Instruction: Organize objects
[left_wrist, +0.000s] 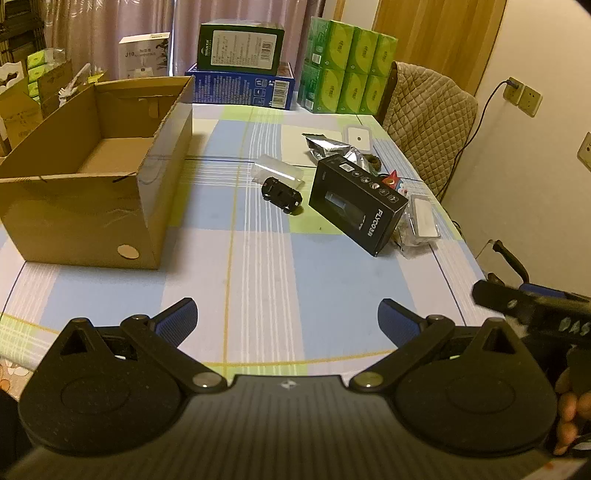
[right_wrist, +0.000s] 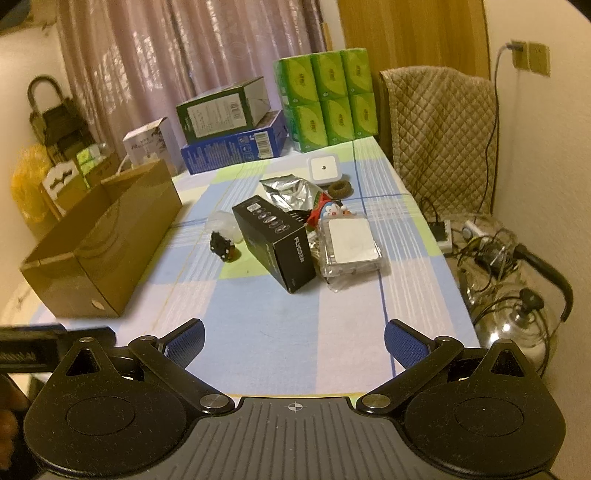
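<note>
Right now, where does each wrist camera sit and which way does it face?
Left wrist: on the left gripper, low over the near table edge, facing the open cardboard box and black box; open fingers, right gripper and a hand show.
Right wrist: on the right gripper, further right, facing the same clutter plus a kettle; open fingers show.
Shared: cardboard box, black box, toy car.

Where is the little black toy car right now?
In the left wrist view, the toy car sits mid-table, between the cardboard box and the black product box.
</note>
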